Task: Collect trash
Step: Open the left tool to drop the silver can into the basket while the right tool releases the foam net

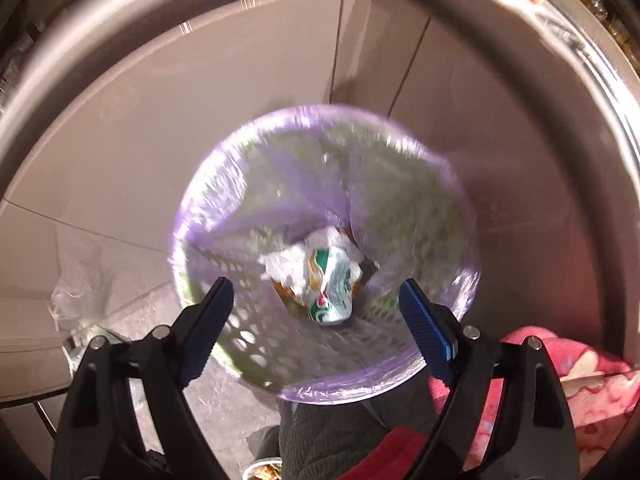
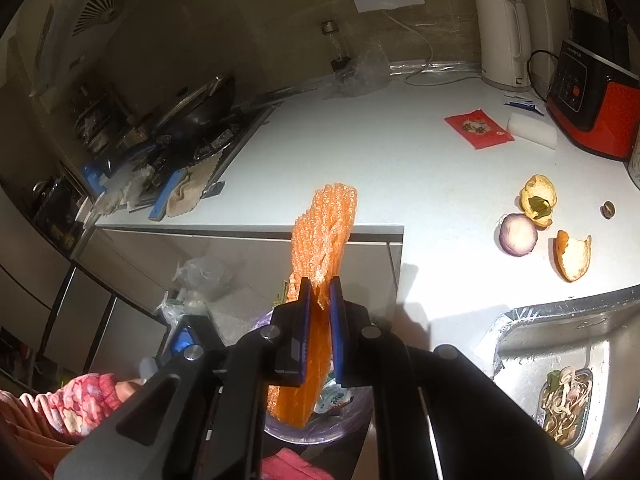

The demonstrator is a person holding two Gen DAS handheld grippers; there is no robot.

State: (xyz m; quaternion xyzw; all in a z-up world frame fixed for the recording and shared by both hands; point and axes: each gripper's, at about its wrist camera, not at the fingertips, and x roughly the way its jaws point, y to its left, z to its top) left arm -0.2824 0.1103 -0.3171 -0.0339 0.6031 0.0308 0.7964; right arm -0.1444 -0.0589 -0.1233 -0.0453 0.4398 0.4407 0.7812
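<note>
White countertop (image 2: pixel 360 152), red packet (image 2: pixel 478 128), onion half (image 2: pixel 518 234), peels (image 2: pixel 572 256), kettle (image 2: pixel 504 42)

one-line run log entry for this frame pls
left hand-held gripper: open, empty, above bin | crushed can: in bin | right hand-held gripper: shut on orange foam net | counter: peels, onion left

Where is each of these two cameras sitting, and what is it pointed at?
Left wrist: sits on the open left gripper, looking steeply down into the lined trash bin with a crushed can; a pink sleeve shows.
Right wrist: sits on the right gripper, shut on orange foam netting, facing the countertop.
Shared: the trash bin.
</note>
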